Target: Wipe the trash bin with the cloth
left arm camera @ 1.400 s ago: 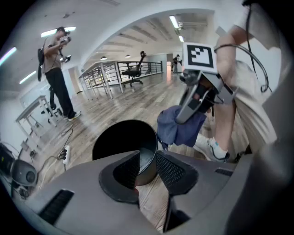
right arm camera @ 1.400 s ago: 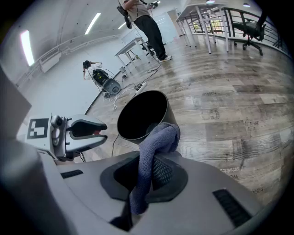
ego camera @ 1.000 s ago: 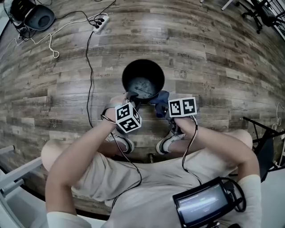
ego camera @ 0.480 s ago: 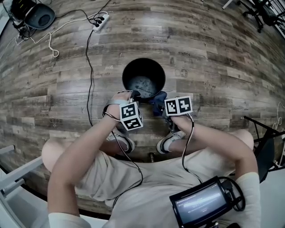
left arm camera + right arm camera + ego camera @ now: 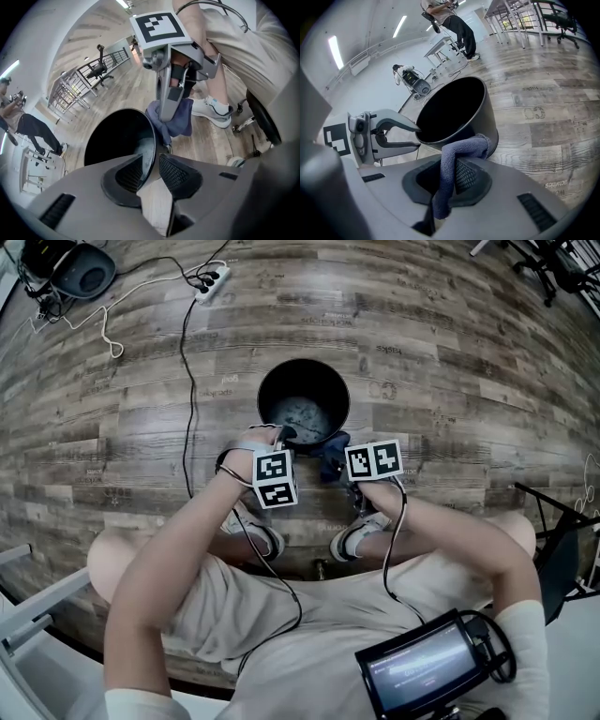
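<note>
- The left gripper (image 5: 150, 158) is sitting squarer to the head camera than a second ago, its marker cube having rolled, and it is edging closer to the near rim of the trash bin (image 5: 260, 407). The right gripper (image 5: 450, 164) is dropping slightly beside it.
- Left: the left jaws have just been opening and are now standing apart, straddling the bin's rim. The thin wall is running up between the pads, with a gap showing on the right pad's side.
- Centre: the black bin is standing upright on the wooden floor (image 5: 450, 352) just in front of the person's feet, mouth up.
- Right: the right jaws are clamping the blue cloth (image 5: 461, 146), whose free end is draping against the bin's outer wall just under the rim.
- The wall is lying directly ahead of the right jaws, so the right hand is likely the one to wipe. The stroke probably follows the curve around the upright bin.
</note>
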